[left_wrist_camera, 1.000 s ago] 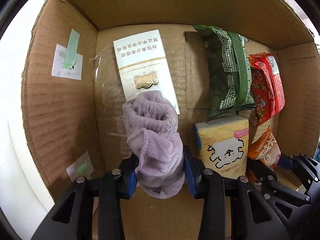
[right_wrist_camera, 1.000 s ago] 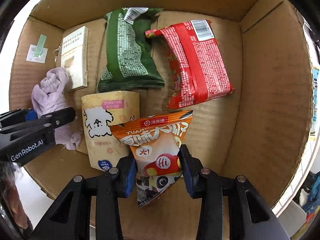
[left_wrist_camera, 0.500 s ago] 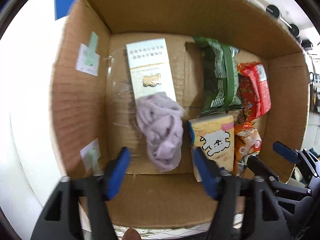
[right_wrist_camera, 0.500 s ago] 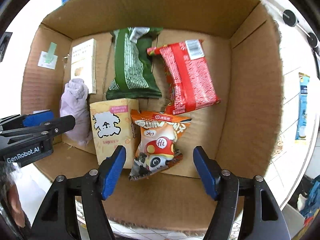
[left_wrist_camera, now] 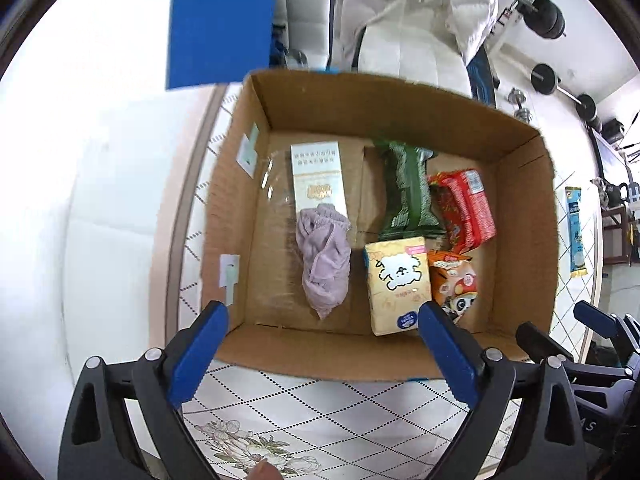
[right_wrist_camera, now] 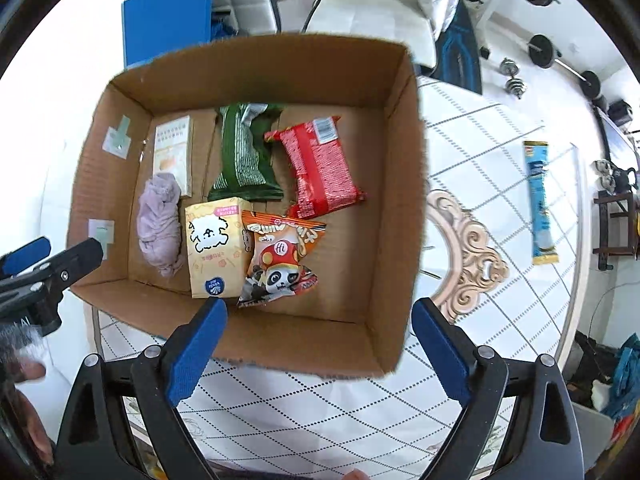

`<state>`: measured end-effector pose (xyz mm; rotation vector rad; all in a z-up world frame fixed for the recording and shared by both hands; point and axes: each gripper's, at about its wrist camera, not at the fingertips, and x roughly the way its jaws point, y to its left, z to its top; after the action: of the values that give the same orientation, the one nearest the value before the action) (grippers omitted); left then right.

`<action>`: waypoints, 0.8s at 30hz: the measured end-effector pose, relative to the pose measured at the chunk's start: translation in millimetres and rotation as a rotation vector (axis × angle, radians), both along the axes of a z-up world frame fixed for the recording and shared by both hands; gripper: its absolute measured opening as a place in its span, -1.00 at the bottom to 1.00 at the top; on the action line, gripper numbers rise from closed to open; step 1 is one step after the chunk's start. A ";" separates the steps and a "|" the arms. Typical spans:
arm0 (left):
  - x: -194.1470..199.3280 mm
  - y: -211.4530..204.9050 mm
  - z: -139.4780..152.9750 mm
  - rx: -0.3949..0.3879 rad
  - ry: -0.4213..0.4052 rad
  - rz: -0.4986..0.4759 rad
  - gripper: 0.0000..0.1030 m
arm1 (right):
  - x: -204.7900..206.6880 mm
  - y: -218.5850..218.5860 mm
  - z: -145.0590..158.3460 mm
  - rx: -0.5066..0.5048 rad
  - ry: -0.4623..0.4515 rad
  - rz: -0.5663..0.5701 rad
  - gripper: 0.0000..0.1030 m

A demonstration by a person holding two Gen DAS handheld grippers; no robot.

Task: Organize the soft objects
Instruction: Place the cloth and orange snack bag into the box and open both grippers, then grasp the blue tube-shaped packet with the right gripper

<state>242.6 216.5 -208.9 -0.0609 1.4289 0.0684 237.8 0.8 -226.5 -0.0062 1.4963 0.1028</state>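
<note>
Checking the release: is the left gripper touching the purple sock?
Apart. The left wrist view shows the left gripper open above the box's near wall, while the purple sock lies inside the box.

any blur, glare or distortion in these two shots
Left wrist: fisheye bows the cardboard box walls, the white surface at left is blown out. Right wrist: similar bowing, the box's near rim looks slightly smeared, the purple sock stays fairly sharp.

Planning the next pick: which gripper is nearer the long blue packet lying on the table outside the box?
Right. The blue packet lies past the cardboard box on the right gripper's side. The left gripper, also open, hangs before the box's opposite end, by the purple sock.
</note>
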 end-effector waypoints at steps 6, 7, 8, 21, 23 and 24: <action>-14.3 -20.7 26.2 0.020 -0.066 -0.020 0.89 | -17.9 -6.4 28.1 0.043 -0.050 -0.021 0.86; -15.7 -23.1 31.2 0.015 -0.076 -0.019 0.89 | -19.0 -8.3 30.6 0.049 -0.053 -0.023 0.86; -16.2 -25.9 34.5 0.012 -0.083 -0.018 0.89 | -20.8 -10.9 33.0 0.053 -0.057 -0.024 0.86; 23.4 -92.4 5.3 0.021 -0.040 -0.027 0.89 | 14.7 -168.5 9.4 0.007 -0.020 -0.276 0.86; 32.4 -107.7 -9.6 0.032 -0.017 -0.032 0.89 | 30.0 -203.1 -9.5 0.016 -0.009 -0.322 0.86; 37.4 -115.9 -17.5 0.046 -0.001 -0.035 0.89 | 36.4 -216.4 -19.9 0.014 0.003 -0.339 0.86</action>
<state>279.9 100.6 -226.4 0.0021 1.4260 0.0728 274.1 -215.6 -246.4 0.2585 1.4793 -0.1599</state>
